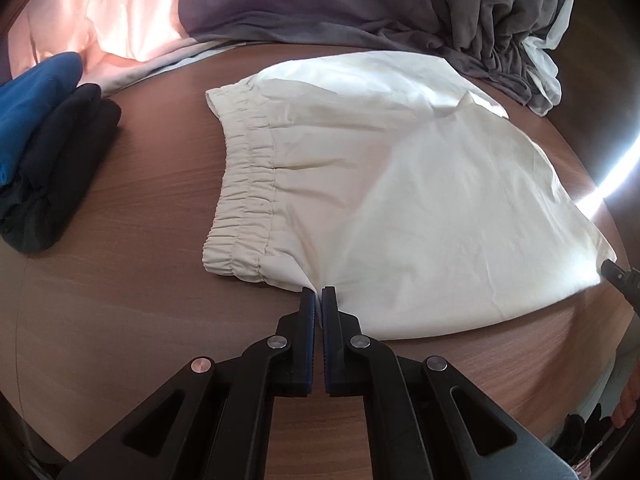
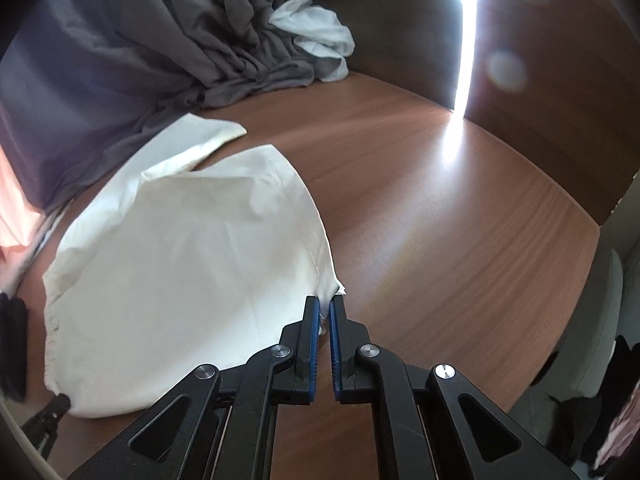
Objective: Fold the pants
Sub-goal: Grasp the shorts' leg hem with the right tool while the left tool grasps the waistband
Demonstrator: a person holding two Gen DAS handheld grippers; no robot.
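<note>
Cream pants (image 1: 380,184) with an elastic waistband (image 1: 244,184) lie folded over on a wooden table (image 1: 120,240). My left gripper (image 1: 319,292) is shut on the near edge of the pants just right of the waistband. My right gripper (image 2: 326,302) is shut on the near right corner of the pants (image 2: 192,240). The right gripper's tip shows at the right edge of the left wrist view (image 1: 614,274), and the left gripper's tip shows at the lower left of the right wrist view (image 2: 54,406). A leg end (image 2: 208,134) sticks out at the far side.
Folded blue (image 1: 36,100) and dark clothes (image 1: 52,168) sit at the table's left. Grey curtains (image 2: 224,52) and a white cloth (image 2: 320,36) hang onto the far edge. A bright light slit (image 2: 464,40) is at the right. Dark items (image 2: 600,400) lie beyond the table's right edge.
</note>
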